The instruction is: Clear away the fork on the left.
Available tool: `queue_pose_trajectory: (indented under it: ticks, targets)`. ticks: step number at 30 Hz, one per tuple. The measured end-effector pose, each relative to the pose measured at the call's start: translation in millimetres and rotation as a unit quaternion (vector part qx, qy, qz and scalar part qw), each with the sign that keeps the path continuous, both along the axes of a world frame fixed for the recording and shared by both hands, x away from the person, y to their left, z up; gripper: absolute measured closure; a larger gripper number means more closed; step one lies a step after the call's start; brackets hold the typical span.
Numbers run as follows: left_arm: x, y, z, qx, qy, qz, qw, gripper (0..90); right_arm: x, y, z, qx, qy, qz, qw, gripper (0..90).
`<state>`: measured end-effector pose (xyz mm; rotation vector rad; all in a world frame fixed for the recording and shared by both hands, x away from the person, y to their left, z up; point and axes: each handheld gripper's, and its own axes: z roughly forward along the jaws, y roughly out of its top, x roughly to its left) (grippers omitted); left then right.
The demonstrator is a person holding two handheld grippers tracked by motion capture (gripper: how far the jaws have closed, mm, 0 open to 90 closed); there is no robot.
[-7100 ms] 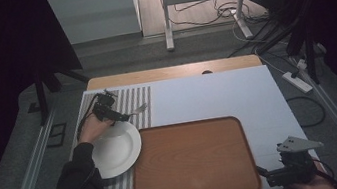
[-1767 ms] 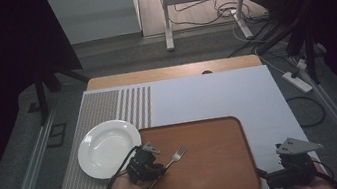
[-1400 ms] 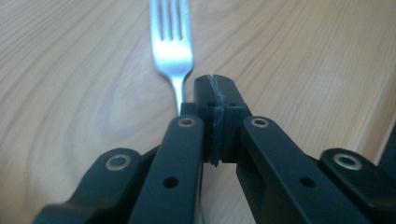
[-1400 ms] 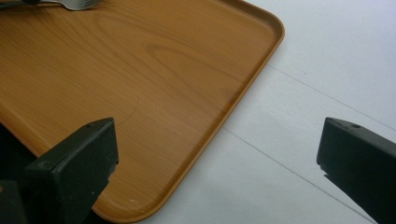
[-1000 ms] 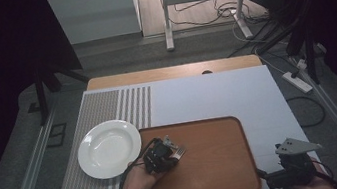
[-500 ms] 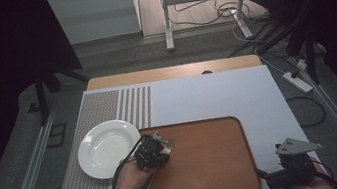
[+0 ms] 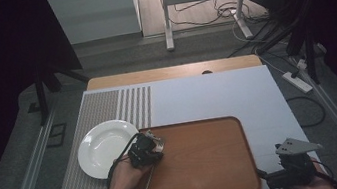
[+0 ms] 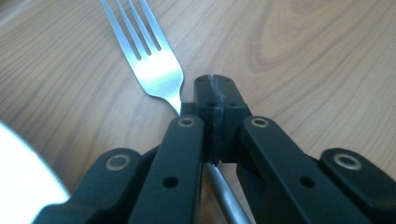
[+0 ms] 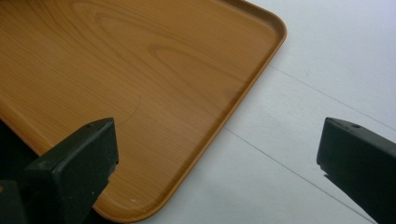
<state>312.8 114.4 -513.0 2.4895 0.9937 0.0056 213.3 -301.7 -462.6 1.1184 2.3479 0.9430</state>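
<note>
fork (image 8: 159, 74) handle behind fingers (image 8: 180, 154)

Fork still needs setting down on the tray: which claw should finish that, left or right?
Left. The left claw is shut on the fork directly above the wooden tray, beside the white plate. The right claw is open and holds nothing, at the tray's near right corner.

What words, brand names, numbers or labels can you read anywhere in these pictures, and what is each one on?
None can be read.
Fork: plain metal, no stamp on the part in view.
Tray: only wood grain.
Plate: plain white.
Striped mat: only lines, no letters.
Left gripper, shut on the fork's neck: black jaws with screws, no marking.
Right gripper: open, plain black jaws.
</note>
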Motion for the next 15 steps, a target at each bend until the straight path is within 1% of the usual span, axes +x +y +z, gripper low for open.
queue_pose_trajectory:
  ticks: [15]
  targets:
    - [3.9, 18.0, -0.6, 0.000, 0.010, 0.026, 0.9996, 89.3, 0.1, 0.0, 0.0, 0.000, 0.001, 0.000, 1.0000, 0.0]
